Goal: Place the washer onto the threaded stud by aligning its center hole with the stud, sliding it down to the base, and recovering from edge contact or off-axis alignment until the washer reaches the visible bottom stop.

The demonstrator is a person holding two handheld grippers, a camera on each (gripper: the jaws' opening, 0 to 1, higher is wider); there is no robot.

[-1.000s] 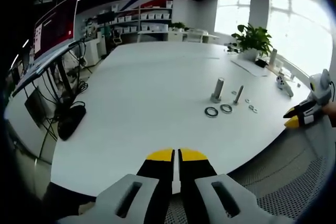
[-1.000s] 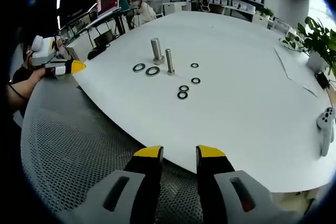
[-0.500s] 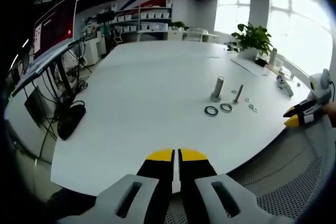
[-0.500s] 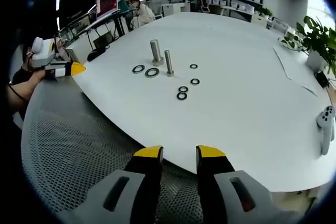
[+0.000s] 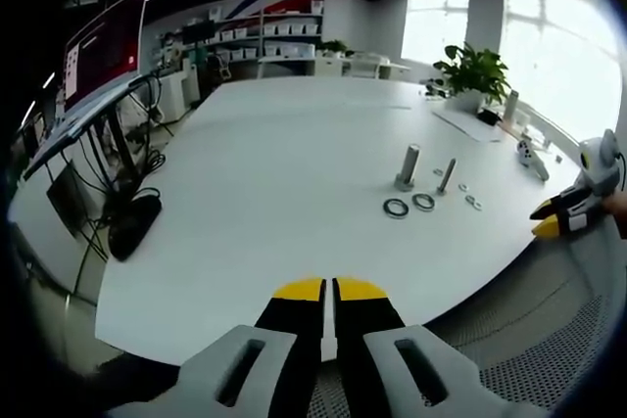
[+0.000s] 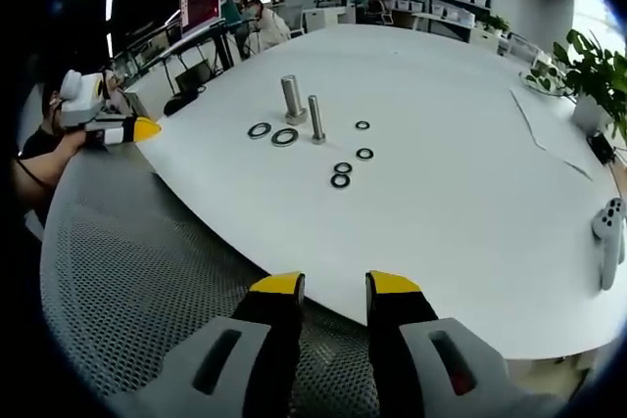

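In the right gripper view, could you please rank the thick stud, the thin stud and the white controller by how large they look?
1. White controller, though it lies nearer the camera, so this is unsure.
2. Thick stud.
3. Thin stud: about as tall as the thick one, but slimmer.

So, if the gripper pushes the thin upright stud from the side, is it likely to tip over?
Probably yes: the thin stud stands tall on a narrow base on the smooth white table. Once down, its round shaft would likely roll. It looks metal, so stiff.

Office-like lab, large white table (image 5: 294, 154), parts-bin shelves (image 5: 265, 31), monitor (image 5: 103, 46), potted plant (image 5: 472, 70)
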